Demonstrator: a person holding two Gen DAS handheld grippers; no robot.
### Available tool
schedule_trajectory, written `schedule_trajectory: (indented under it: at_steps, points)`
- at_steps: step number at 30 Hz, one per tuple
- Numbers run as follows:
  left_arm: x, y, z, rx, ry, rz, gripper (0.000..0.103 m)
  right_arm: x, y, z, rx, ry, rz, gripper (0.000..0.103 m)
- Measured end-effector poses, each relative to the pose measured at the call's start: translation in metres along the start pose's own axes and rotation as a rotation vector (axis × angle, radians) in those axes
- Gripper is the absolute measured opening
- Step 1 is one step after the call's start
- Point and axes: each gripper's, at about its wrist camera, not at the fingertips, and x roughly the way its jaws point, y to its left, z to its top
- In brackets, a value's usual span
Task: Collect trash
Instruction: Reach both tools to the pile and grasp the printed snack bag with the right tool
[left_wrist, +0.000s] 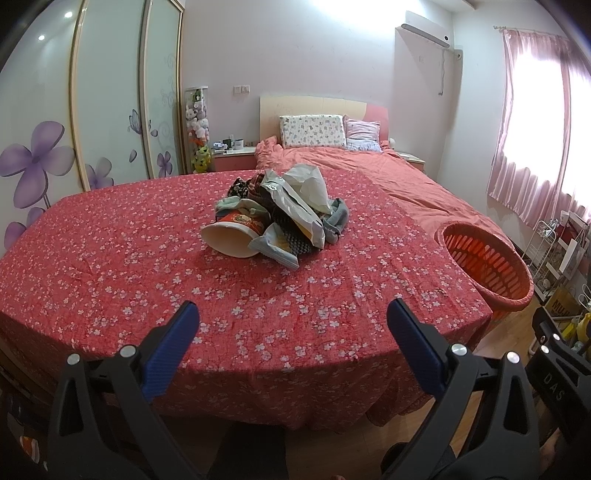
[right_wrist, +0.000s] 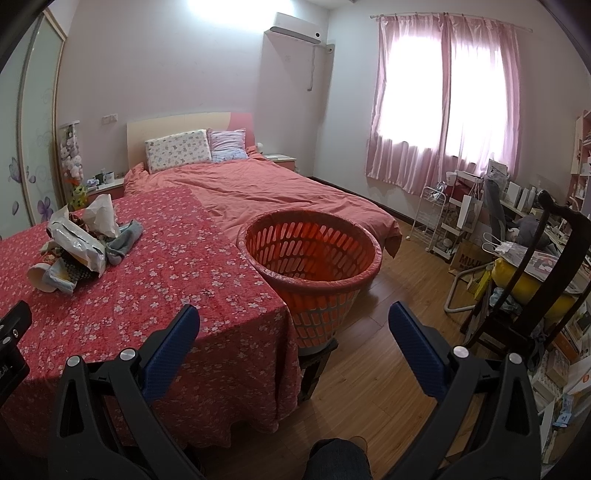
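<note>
Blue-padded fingers of the left gripper (left_wrist: 293, 314) stand spread wide and hold nothing, poised over the near edge of the floral red tablecloth (left_wrist: 110, 266); the right gripper (right_wrist: 293, 314) is likewise agape and empty, aimed between the table corner and the orange laundry-style basket (right_wrist: 310, 254), which stands just beside the table on something dark and low. All the trash sits in one heap (left_wrist: 277, 218) near the middle of the cloth, well apart from both grippers. Nearest in it lies a paper instant-noodle cup (left_wrist: 231, 238) on its side, mouth toward the left camera; it looks light and easily crushed, so a gentle pinch on the rim seems the best hold. Crumpled silver-and-white plastic bags (left_wrist: 295, 199) should be featherlight, slippery and springy; gripping a bunched fold would serve better than a flat face. Grey-blue cloth-like pieces (left_wrist: 338, 219) look soft and limp. Whatever lies under the bags, and the dark patterned items behind, cannot be made out. Basket contents are unseen below the rim, and its support is mostly hidden.
</note>
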Motion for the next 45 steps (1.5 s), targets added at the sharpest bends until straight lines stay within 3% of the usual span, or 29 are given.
schedule_trajectory:
  at_steps: [12, 20, 25, 30, 36, 43, 45]
  points:
    - [0.032, 0.043, 0.007, -0.068, 0.012, 0.083, 0.099, 0.021, 0.028, 0.009, -0.033, 0.037, 0.079, 0.101]
    - [0.065, 0.106, 0.032, -0.149, 0.035, 0.153, 0.099, 0.04, 0.087, 0.04, -0.045, 0.068, 0.326, 0.1]
    - [0.083, 0.139, 0.047, -0.167, 0.043, 0.184, 0.099, 0.045, 0.138, 0.059, -0.087, 0.077, 0.485, 0.088]
    - [0.099, 0.162, 0.057, -0.189, 0.053, 0.167, 0.097, 0.055, 0.196, 0.063, -0.152, 0.115, 0.604, 0.071]
    - [0.114, 0.183, 0.058, -0.212, 0.074, 0.158, 0.094, 0.066, 0.234, 0.059, -0.201, 0.139, 0.632, 0.063]
    - [0.129, 0.192, 0.055, -0.215, 0.1, 0.113, 0.09, 0.088, 0.259, 0.06, -0.236, 0.159, 0.588, 0.053]
    - [0.134, 0.191, 0.054, -0.2, 0.113, 0.092, 0.087, 0.09, 0.261, 0.06, -0.241, 0.161, 0.586, 0.035]
